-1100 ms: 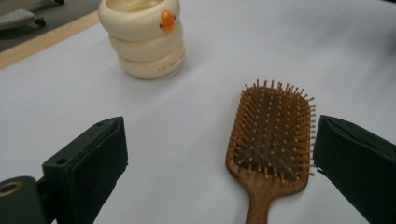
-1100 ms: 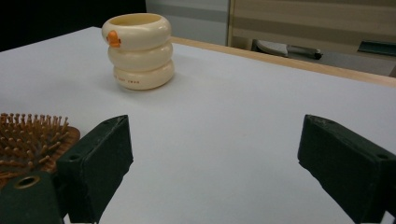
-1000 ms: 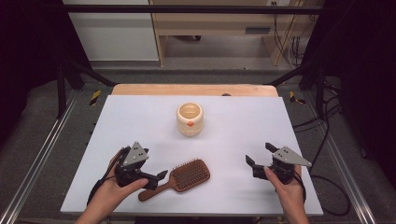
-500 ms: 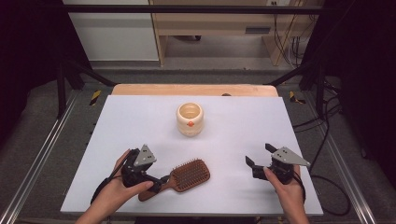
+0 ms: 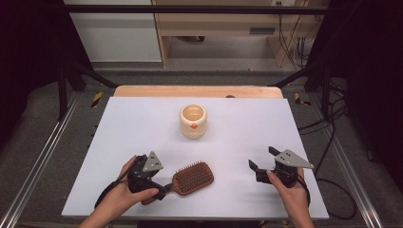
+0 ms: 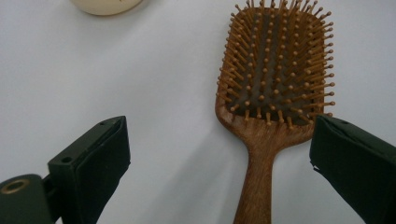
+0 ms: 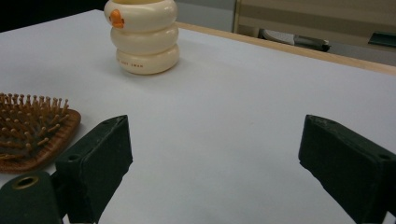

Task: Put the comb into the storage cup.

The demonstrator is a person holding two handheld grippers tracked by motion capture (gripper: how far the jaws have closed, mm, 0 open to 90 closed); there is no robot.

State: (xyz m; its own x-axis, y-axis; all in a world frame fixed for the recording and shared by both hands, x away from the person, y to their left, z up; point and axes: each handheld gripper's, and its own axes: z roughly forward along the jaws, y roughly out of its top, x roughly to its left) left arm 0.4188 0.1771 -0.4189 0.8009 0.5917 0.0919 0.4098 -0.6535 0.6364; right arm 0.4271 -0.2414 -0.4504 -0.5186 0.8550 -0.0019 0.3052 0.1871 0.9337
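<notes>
Two grippers, one hairbrush, one pot: listed left to right across the high view.
Left hand (image 5: pixel 124 192): lower left of the frame, coming in from the bottom edge, wrapped around the left gripper.
Left gripper (image 5: pixel 161 189): lower left, over the table, pointed right toward the brush; grey three-cornered plate on top.
Left gripper jaws: spread wide, gripping nothing; in the left gripper view they stand at the lower left and lower right corners with white table between them.
Hairbrush (image 5: pixel 189 179): brown wooden paddle brush, lower centre-left of the frame, lying flat on the table, bristles up, head to the right, handle toward the left gripper.
Hairbrush against left gripper: in the left gripper view the hairbrush (image 6: pixel 272 100) has its handle running down to the bottom edge between the two jaws, nearer the right-hand jaw; whether that jaw touches the wood cannot be told; head beyond the jaw tips, upper right of the frame.
Pot (image 5: pixel 193 121): cream, ringed, open-topped, small orange mark on its side; centre of the frame, upright, well apart from brush and both grippers.
Table (image 5: pixel 237 128): white top, wooden strip along the far edge.
Right gripper (image 5: pixel 259 164): lower right, held in the right hand (image 5: pixel 291 192), pointed left.
Right gripper jaws: wide apart, holding nothing, bare table between them.
Hairbrush against right gripper: well apart; in the right gripper view the brush head (image 7: pixel 32 128) sits at the left edge, outside the jaws, pot (image 7: pixel 142 35) upper left.
</notes>
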